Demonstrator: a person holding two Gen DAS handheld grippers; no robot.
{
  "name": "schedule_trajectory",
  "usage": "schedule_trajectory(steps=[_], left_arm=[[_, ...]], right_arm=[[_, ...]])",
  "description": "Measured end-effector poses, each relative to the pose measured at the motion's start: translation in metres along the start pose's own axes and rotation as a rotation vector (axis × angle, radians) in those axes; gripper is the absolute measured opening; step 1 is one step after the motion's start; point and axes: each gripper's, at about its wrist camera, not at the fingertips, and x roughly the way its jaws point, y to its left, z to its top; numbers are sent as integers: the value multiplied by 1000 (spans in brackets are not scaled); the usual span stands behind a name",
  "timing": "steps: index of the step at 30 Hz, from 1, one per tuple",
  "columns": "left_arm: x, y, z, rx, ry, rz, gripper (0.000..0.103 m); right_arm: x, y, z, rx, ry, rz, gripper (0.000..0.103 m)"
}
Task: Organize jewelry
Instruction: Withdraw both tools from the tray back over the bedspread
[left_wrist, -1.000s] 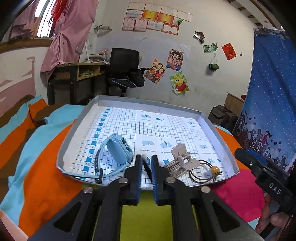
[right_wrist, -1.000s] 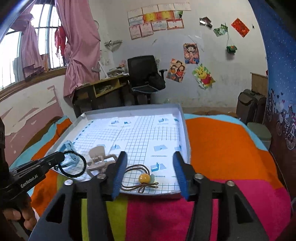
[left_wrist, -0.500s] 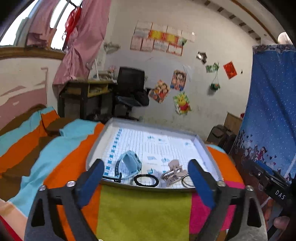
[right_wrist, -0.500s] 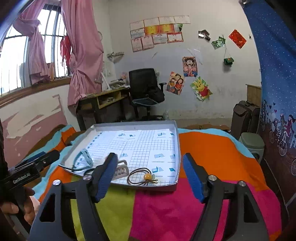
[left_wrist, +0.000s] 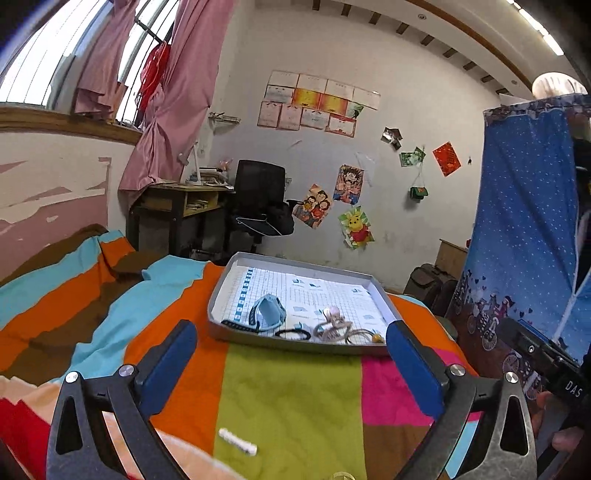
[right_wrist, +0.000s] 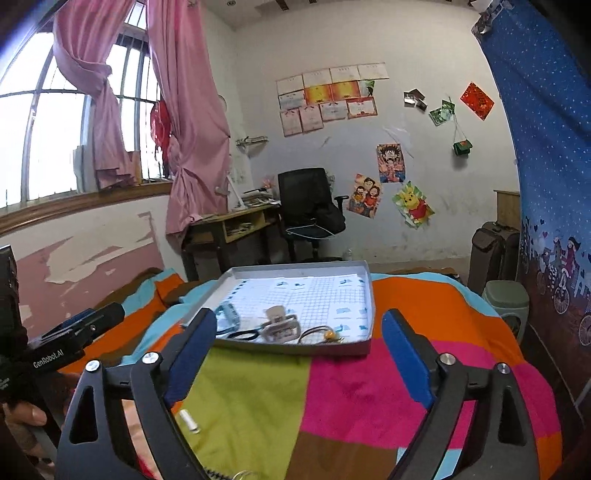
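While both claws hang above the striped, many-coloured bedspread (left_wrist: 291, 398), nothing lies between the blue pads of either one. The left claw (left_wrist: 291, 365) has its jaws spread wide and opening, with only green and orange cloth showing in the gap. The right claw (right_wrist: 297, 358) is likewise spread and opening, over green and pink cloth.

At twelve o'clock from both claws, well apart from them, sits the shallow grey cardboard tray lined with white grid paper (left_wrist: 218, 295), resting on the bed. All the jewelry lies along its near edge. Seen from the left claw, the light-blue wristwatch with its dark strap (left_wrist: 267, 314) lies toward nine o'clock in the tray. Just beside it toward three o'clock is the black elastic hair ring (left_wrist: 293, 334), then the beige plastic claw-type hair clip (left_wrist: 332, 323), then the thin brown hair tie with a yellow bead (left_wrist: 364, 336) nearest the right corner. The clip and the beaded tie seem to touch; I cannot tell for sure.

On the green stripe, toward six o'clock from the tray, lies a small white cylinder (left_wrist: 238, 441). Against the far wall stand a wooden table (right_wrist: 229, 225) and a black office chair (right_wrist: 308, 206).
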Motion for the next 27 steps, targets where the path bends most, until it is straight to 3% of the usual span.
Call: schedule_trajectory(steps=[12, 20, 27], left_arm=[[-78, 9, -40, 25, -25, 8, 103], [-106, 14, -66, 57, -10, 6, 103], [-114, 18, -92, 81, 32, 8, 103]], right_arm=[[-79, 13, -43, -17, -4, 24, 99], [-118, 25, -74, -47, -28, -3, 99], [-131, 28, -99, -66, 7, -18, 99]])
